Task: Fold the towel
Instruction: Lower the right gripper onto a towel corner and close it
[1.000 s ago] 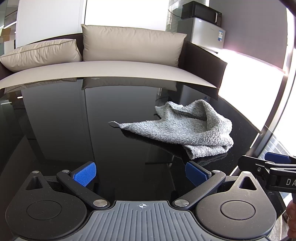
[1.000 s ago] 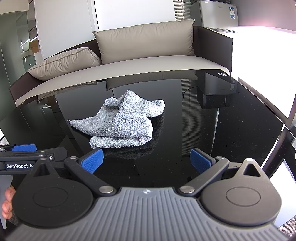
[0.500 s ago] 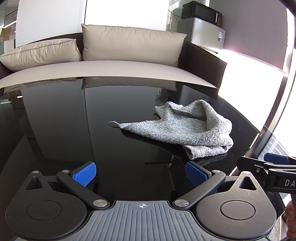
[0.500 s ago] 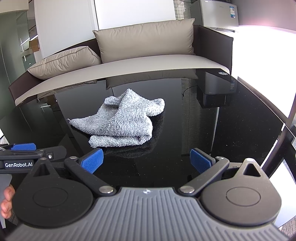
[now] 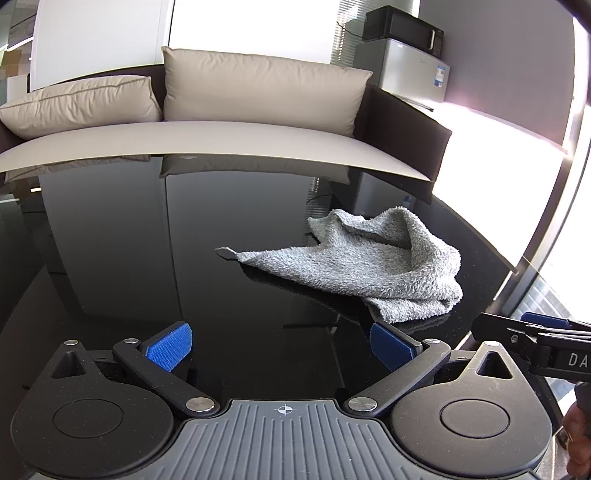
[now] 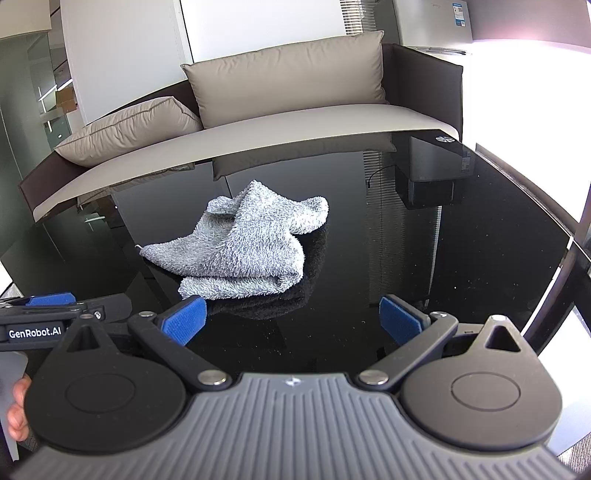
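Left wrist view:
Towel (image 5: 373, 266): grey terry, crumpled in a loose heap on the black glossy table (image 5: 184, 258), ahead and to the right of the gripper; one thin corner tab points left, flat on the glass.
Left gripper (image 5: 280, 345): fingers spread wide, blue pads (image 5: 170, 345) facing inward, nothing between them; low over the table, short of the towel, not touching it.
Right gripper, seen side-on at right edge (image 5: 532, 328): black body, blue pad on top; white letters "DA" legible, rest cut off by the frame. Part of a hand (image 5: 578, 443) below it.
Background: sofa (image 5: 258, 92) with beige cushions behind the table; black microwave (image 5: 402, 31) stacked on a silver appliance with a small blue-and-white label, text too small to read.

Right wrist view:
Towel (image 6: 243, 243): ahead and left of centre, folded over itself unevenly, near edge close to the left blue pad but apart from it.
Right gripper (image 6: 293, 319): fingers held wide apart, empty, over bare table.
Left gripper, side-on at left edge (image 6: 55, 306): white print "GenRobot.AI" readable on its body; fingers of a hand (image 6: 16, 410) visible beneath.
Table reflection: dark box with cable mirrored in the glass at upper right.
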Tool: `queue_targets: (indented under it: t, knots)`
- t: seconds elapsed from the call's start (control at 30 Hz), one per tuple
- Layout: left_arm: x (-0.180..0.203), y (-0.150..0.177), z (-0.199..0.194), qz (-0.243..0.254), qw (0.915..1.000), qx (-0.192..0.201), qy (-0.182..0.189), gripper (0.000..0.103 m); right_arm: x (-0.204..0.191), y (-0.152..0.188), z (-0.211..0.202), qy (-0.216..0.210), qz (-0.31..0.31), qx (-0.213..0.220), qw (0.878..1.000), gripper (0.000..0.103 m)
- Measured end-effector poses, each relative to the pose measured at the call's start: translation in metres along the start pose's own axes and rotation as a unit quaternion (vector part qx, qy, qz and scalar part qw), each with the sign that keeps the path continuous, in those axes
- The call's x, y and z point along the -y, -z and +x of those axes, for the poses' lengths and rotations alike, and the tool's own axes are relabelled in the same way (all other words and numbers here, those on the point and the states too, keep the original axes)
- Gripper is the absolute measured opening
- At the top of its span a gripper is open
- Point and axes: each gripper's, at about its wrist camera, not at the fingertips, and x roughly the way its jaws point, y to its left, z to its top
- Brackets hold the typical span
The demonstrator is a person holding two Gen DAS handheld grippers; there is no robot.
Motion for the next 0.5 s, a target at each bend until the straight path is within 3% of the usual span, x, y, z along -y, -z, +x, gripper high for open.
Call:
queue_targets:
  t: [0.5]
  knots:
    - [-0.009,-0.029,0.021,0.013,0.9998,0.013,0.008,0.102,-0.004,-0.039,0.018,-0.033,-0.047,0.049,0.997,0.102]
